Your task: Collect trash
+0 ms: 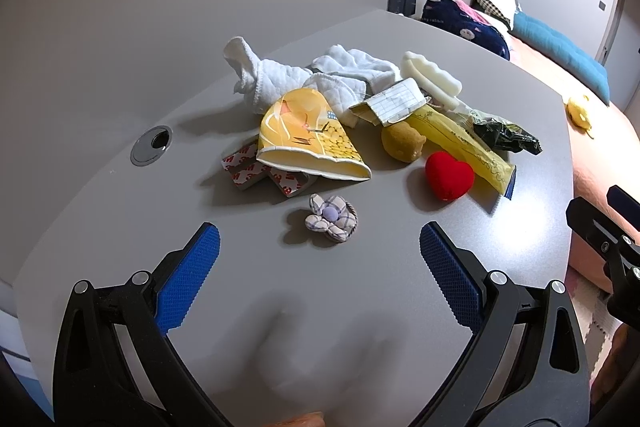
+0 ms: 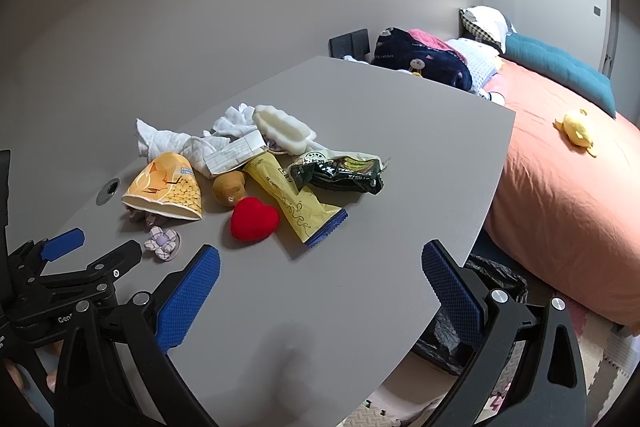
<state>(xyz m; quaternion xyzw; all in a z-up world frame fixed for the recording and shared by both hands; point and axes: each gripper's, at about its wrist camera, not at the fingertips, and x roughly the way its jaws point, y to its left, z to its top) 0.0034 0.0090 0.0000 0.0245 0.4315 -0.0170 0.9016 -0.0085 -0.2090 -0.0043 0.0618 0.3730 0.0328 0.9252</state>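
Both hand-held grippers, left (image 1: 319, 239) and right (image 2: 320, 259), hang wide open over the table (image 2: 360, 291), holding nothing. No pickup begun, I judge. Past them: cloth flower (image 1: 330, 217), crushed cup (image 1: 308, 139), yellow wrapper (image 2: 294, 199), dark wrapper (image 2: 340, 173). Next: choose trash, skip the red heart (image 2: 254, 218). Bin bag (image 2: 496, 279) sits below the table's right edge.

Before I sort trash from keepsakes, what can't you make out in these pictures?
- Tape pieces: partly under the yellow paper cup in the left view, almost hidden in the right.
- Dark wrapper: print too small to read.
- Black bag: under the table edge, right view; contents hidden.
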